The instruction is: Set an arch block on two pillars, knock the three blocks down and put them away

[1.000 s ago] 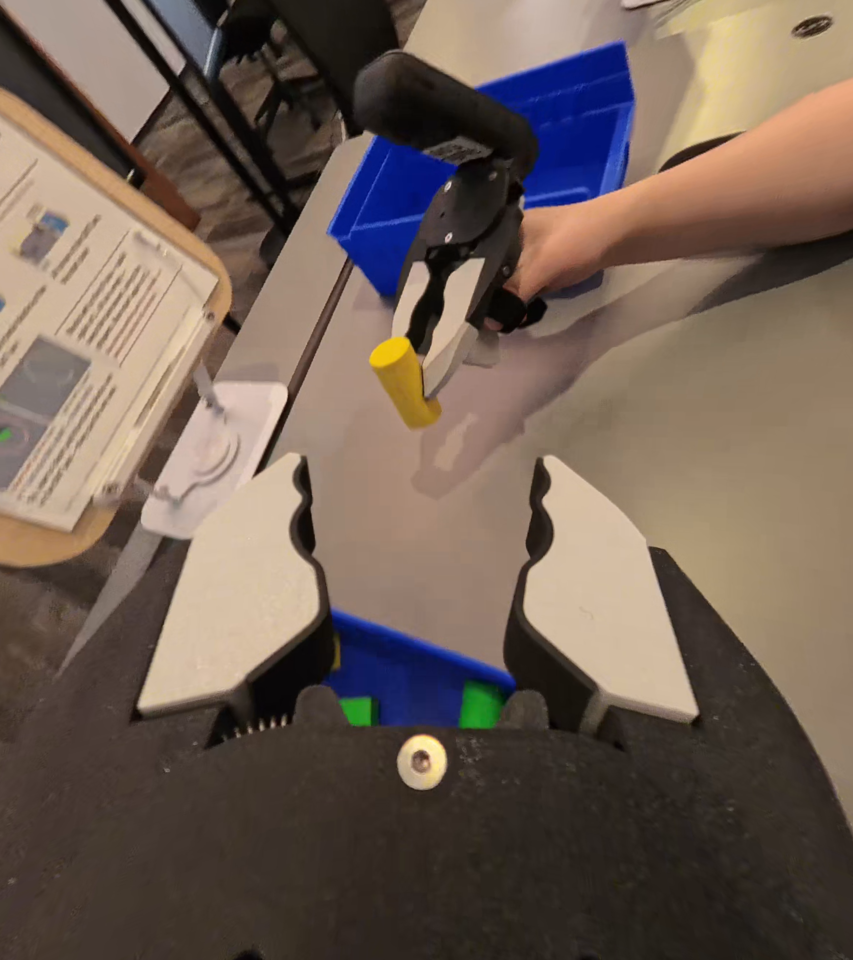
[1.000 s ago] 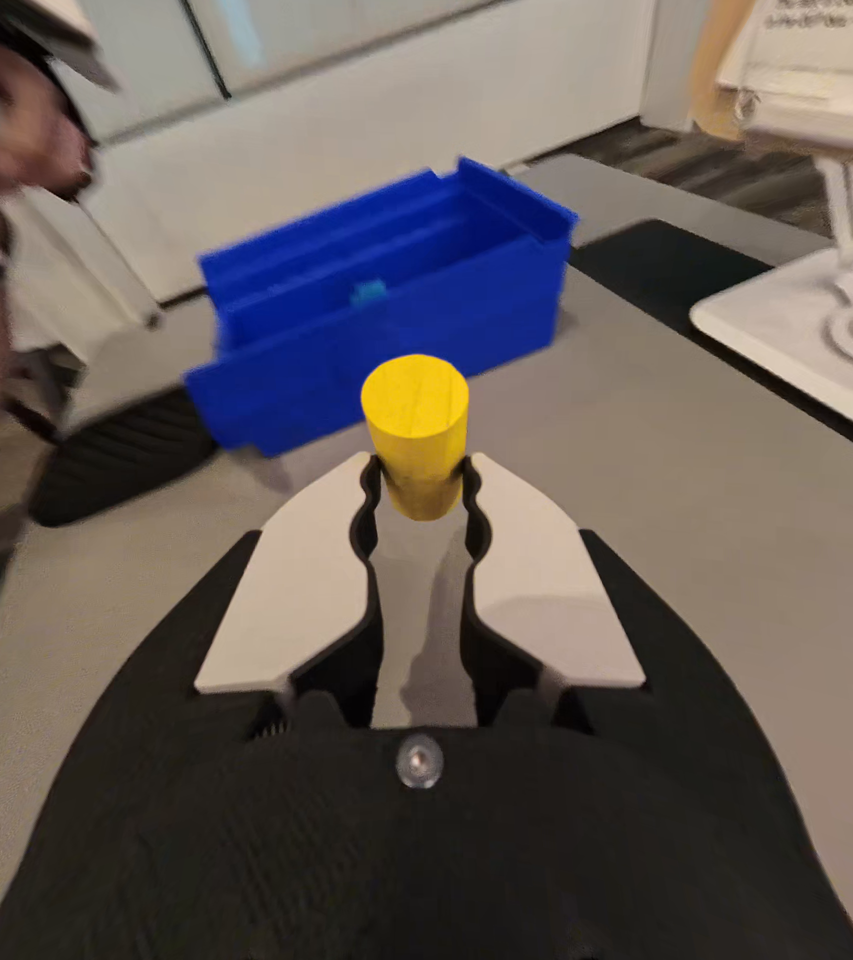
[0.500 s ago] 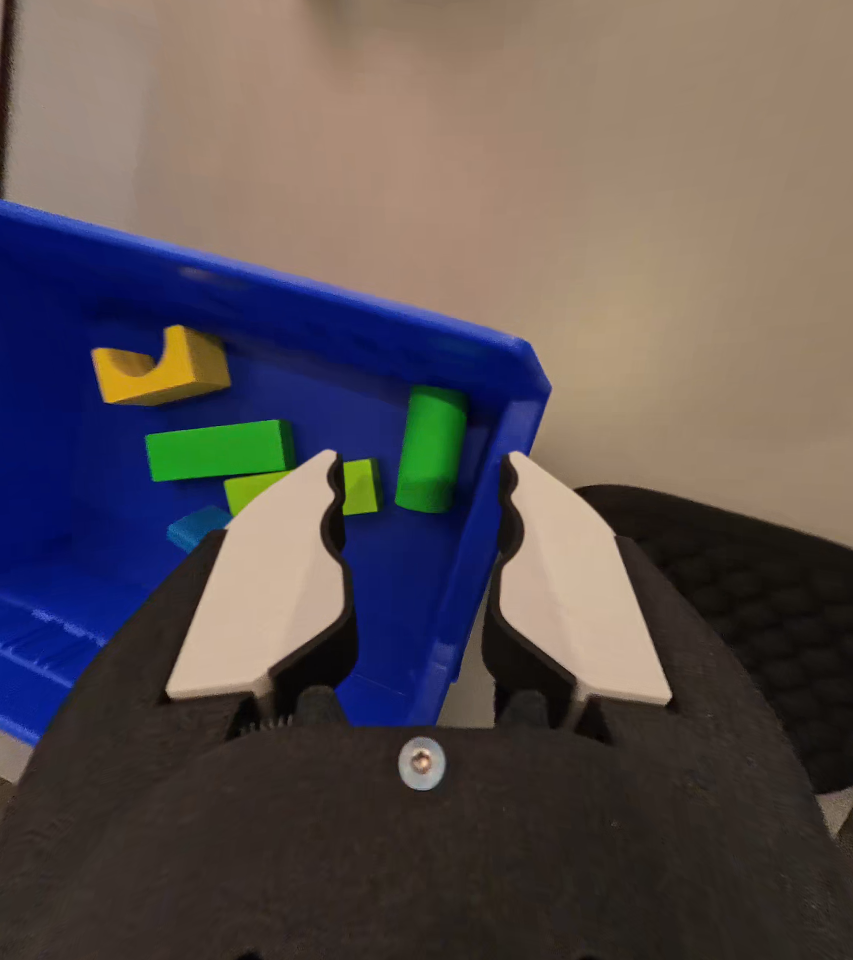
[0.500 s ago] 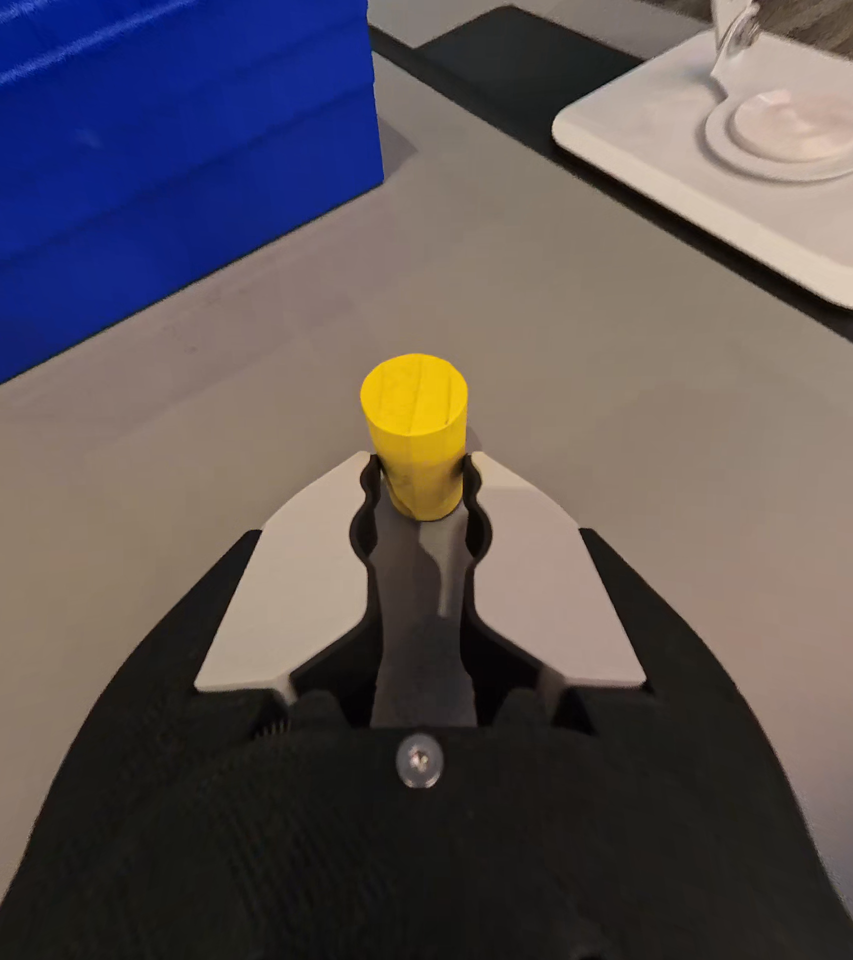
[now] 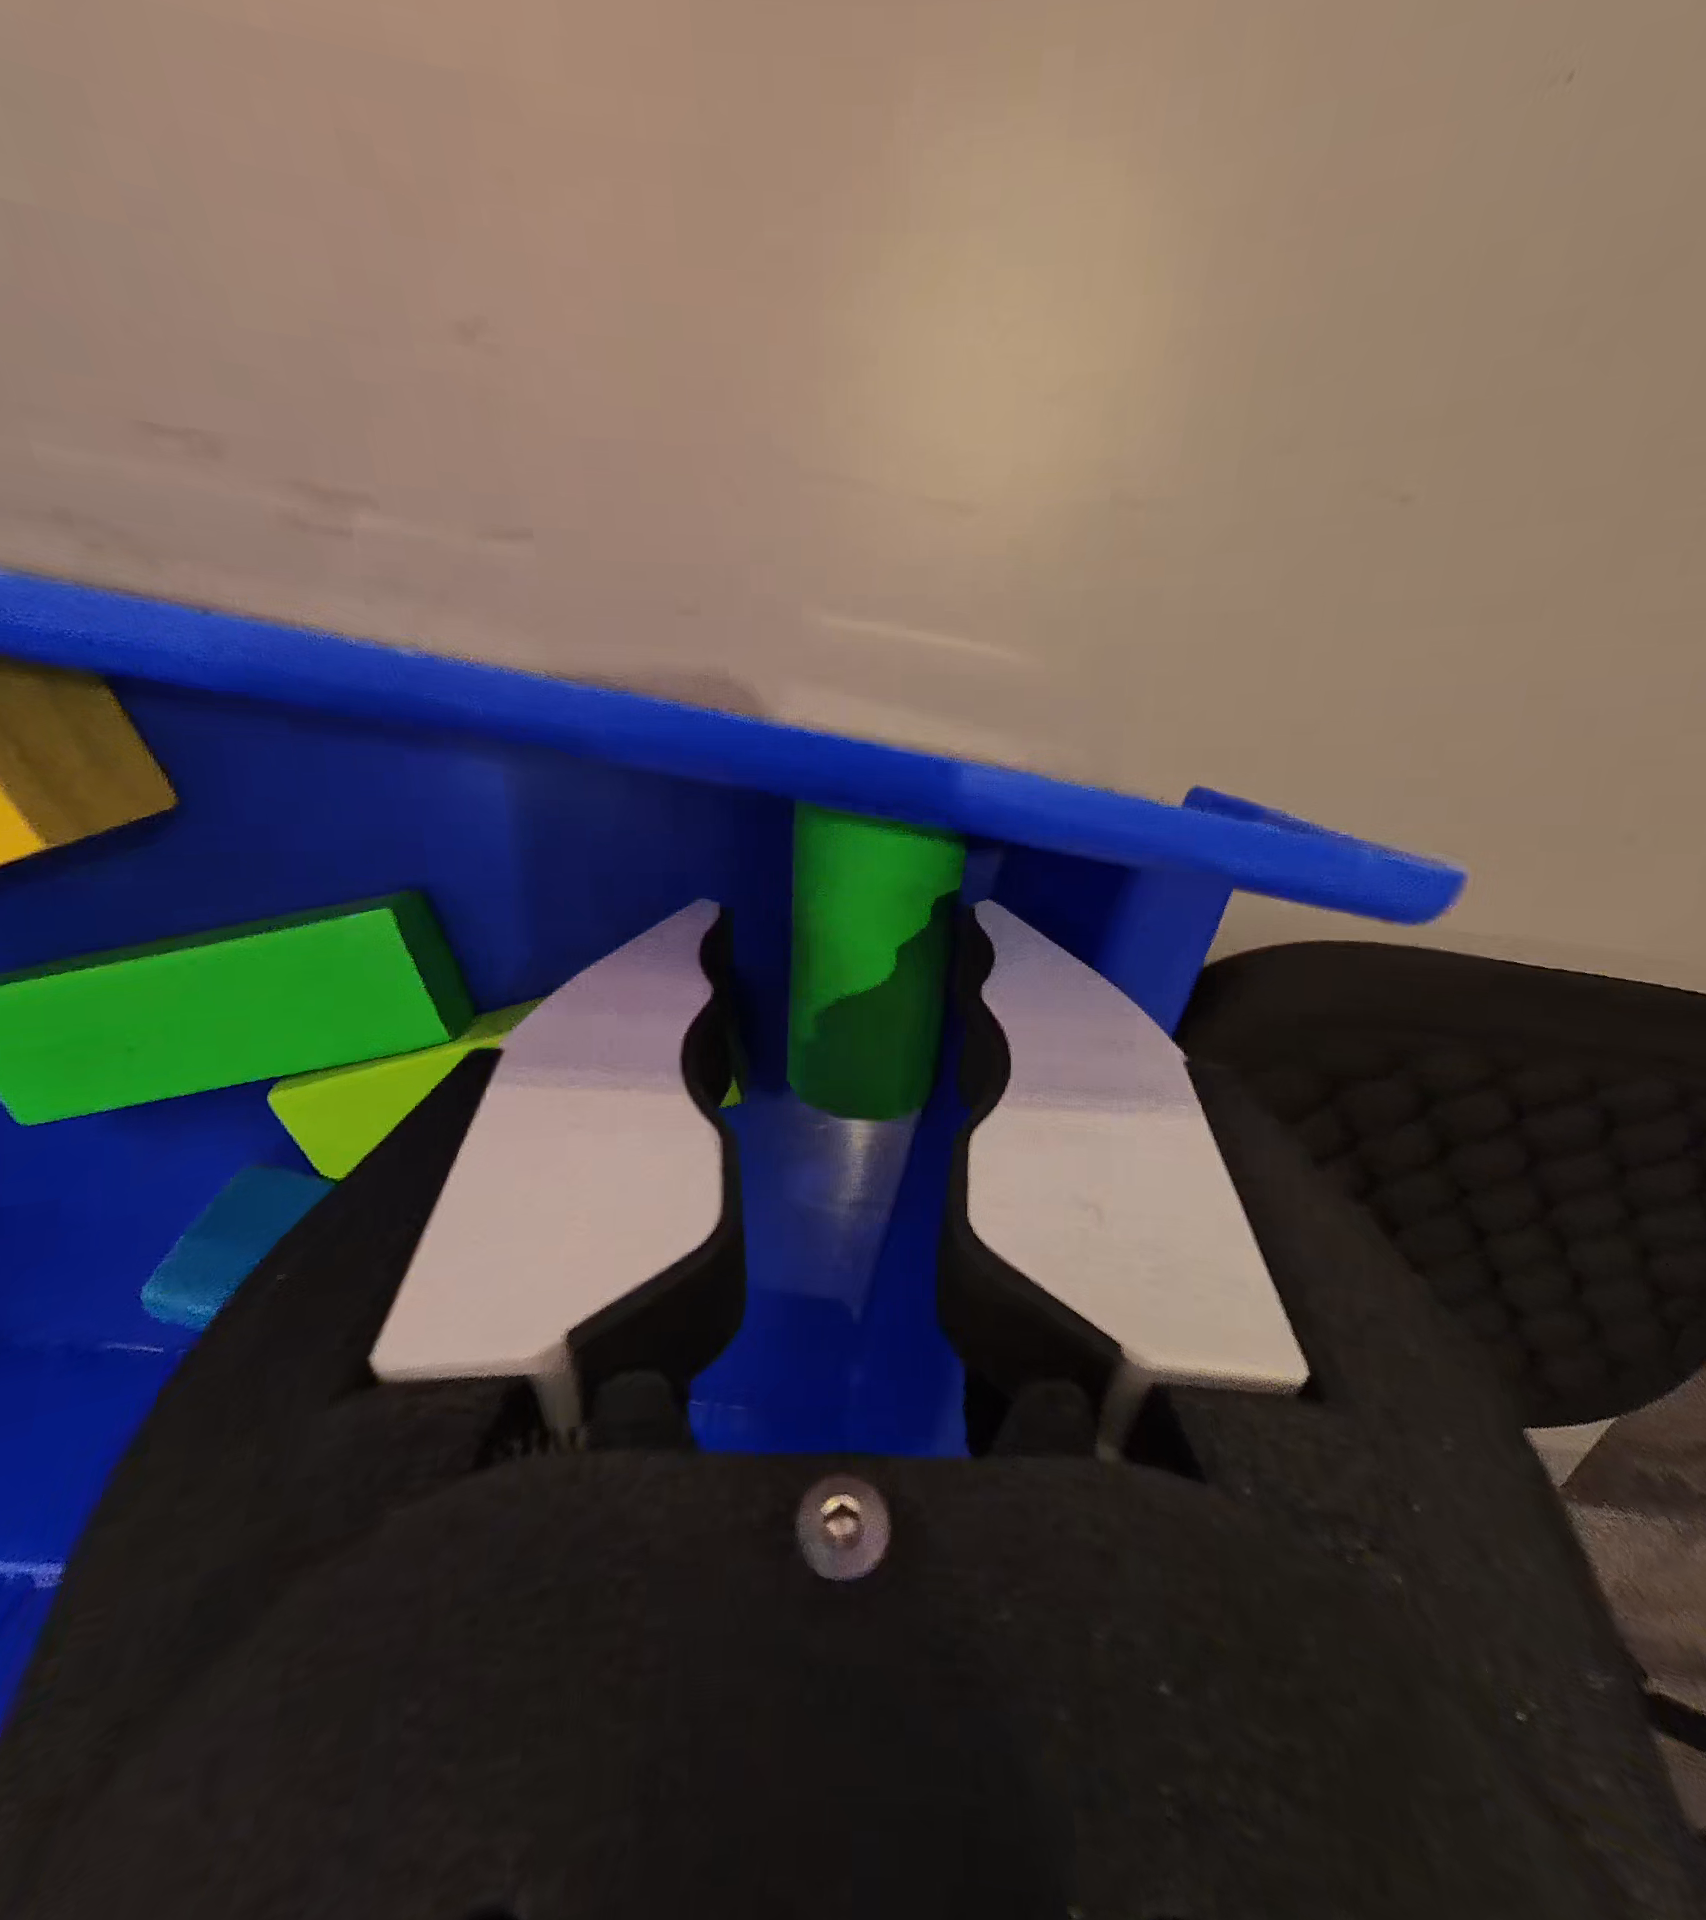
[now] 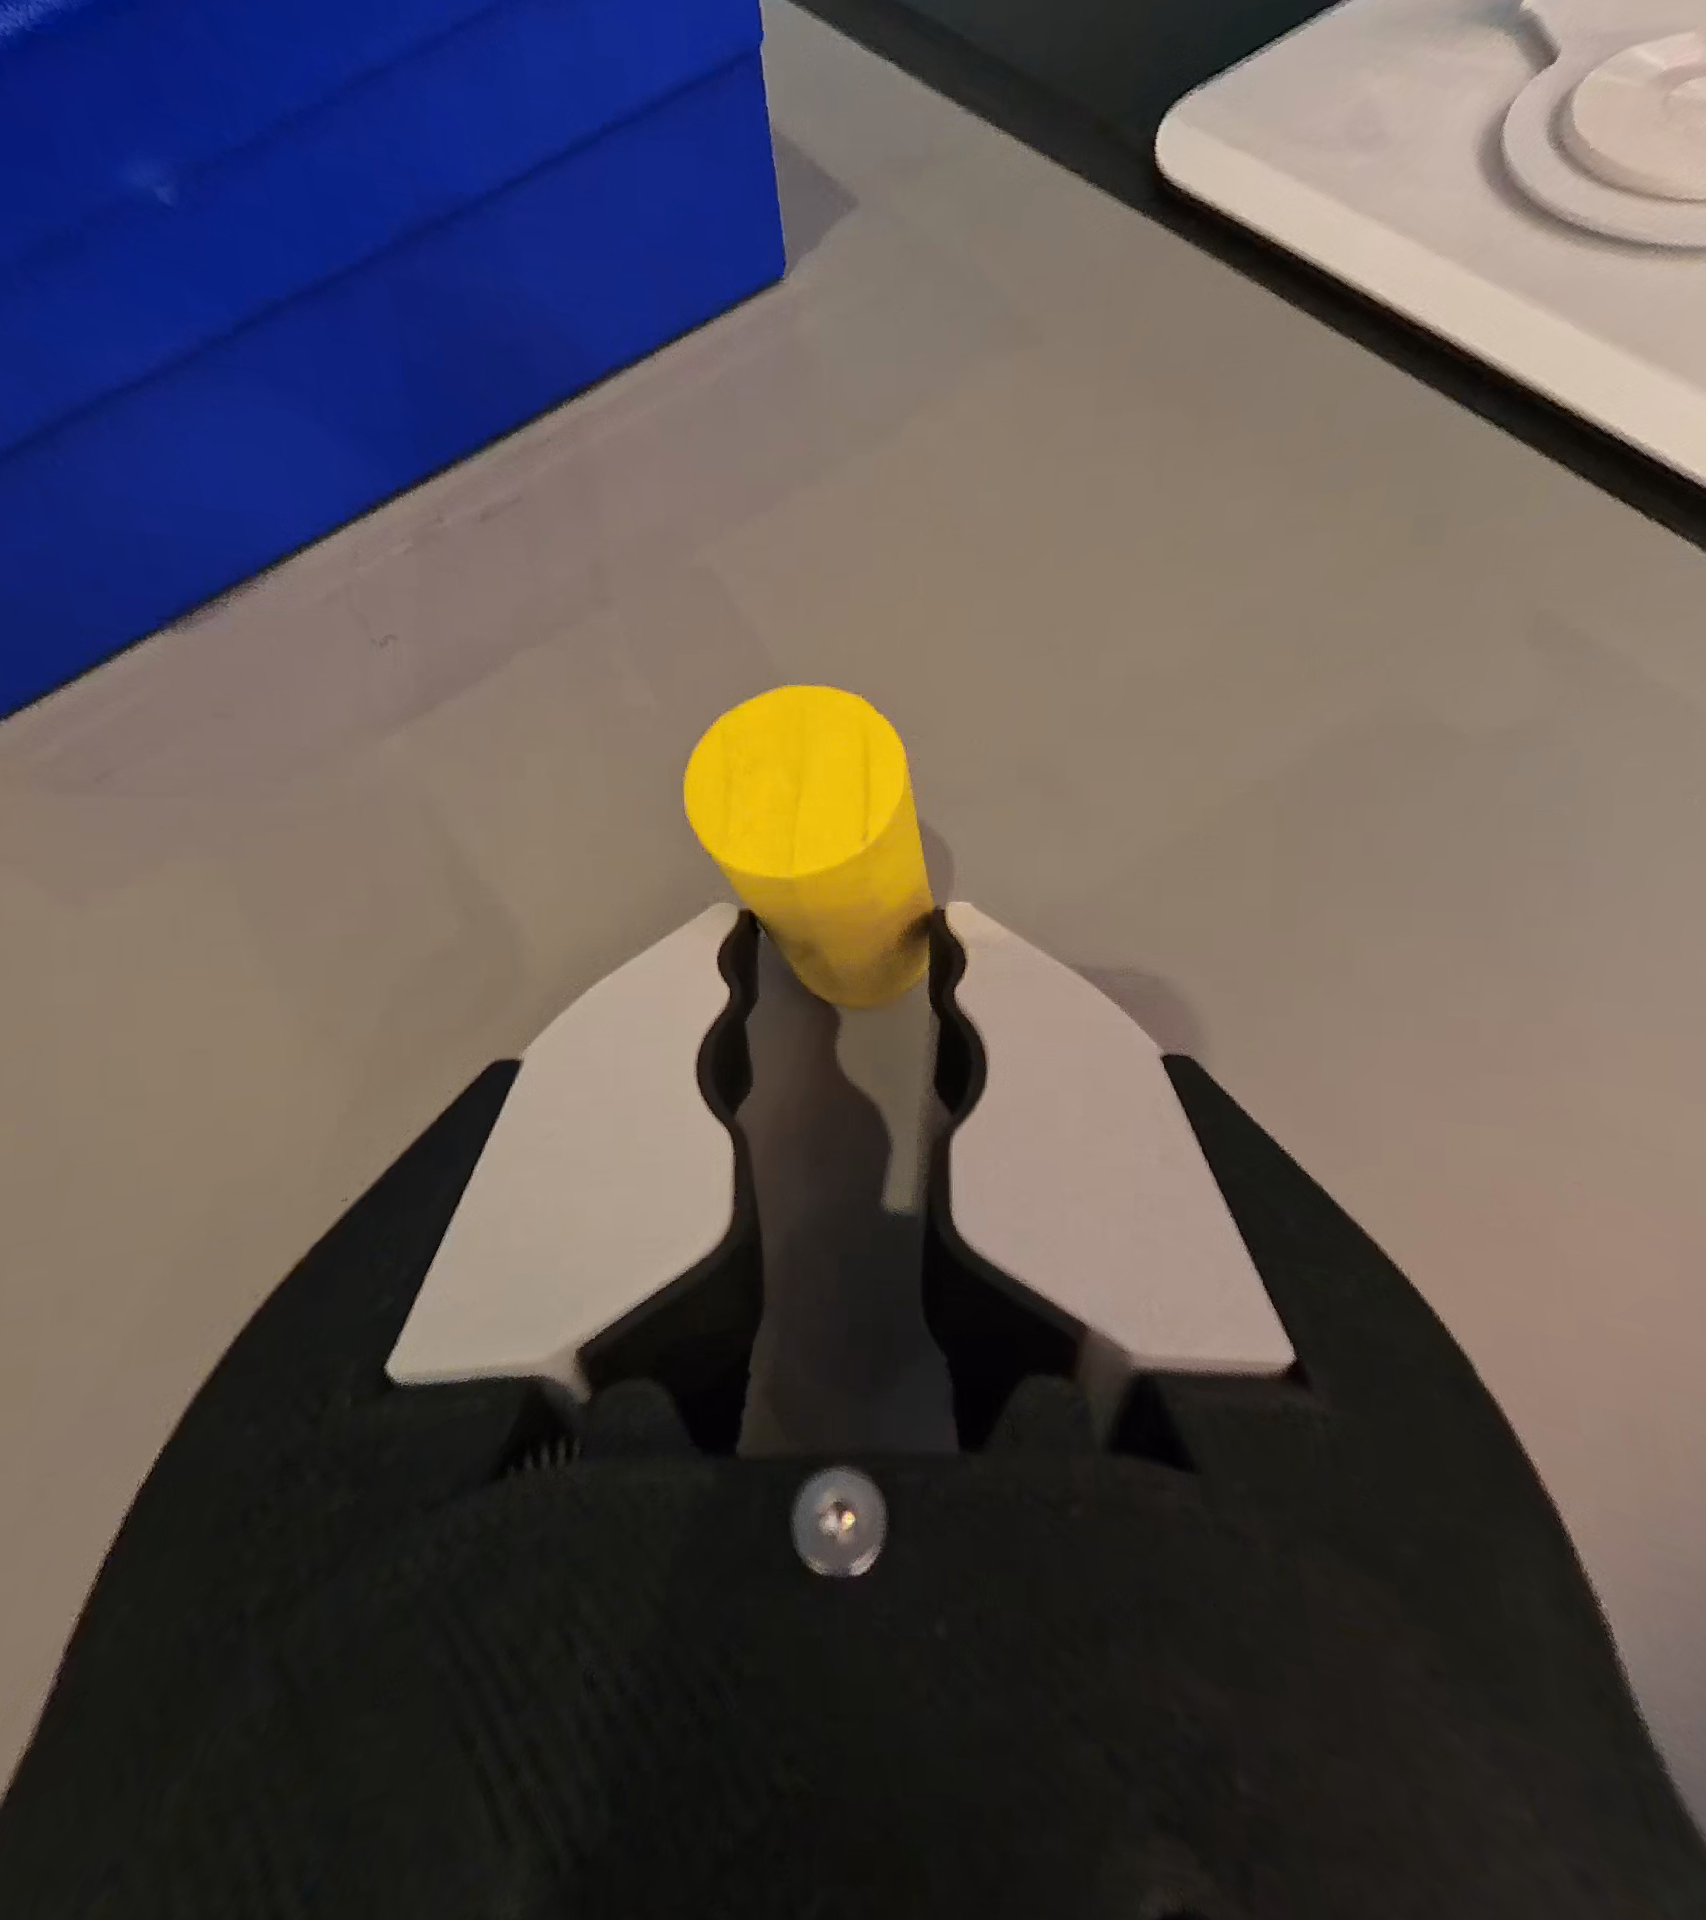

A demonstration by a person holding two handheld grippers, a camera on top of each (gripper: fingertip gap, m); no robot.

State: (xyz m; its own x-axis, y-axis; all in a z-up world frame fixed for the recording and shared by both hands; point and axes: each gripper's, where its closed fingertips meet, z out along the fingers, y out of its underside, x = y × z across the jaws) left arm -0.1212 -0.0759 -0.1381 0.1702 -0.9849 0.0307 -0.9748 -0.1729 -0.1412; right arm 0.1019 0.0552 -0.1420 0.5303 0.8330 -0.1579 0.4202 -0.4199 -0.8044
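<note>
Yellow cylinder (image 6: 807, 842) tilted on table; green cylinder (image 5: 870, 956) lying in blue bin (image 5: 620, 717).

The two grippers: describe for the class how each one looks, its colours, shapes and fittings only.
The left gripper and right gripper look alike: a broad, rough-textured black body, two pale grey wedge-shaped fingers with black wavy-edged inner pads, and one silver screw centred behind them. No cables, markings or sleeves show.
</note>
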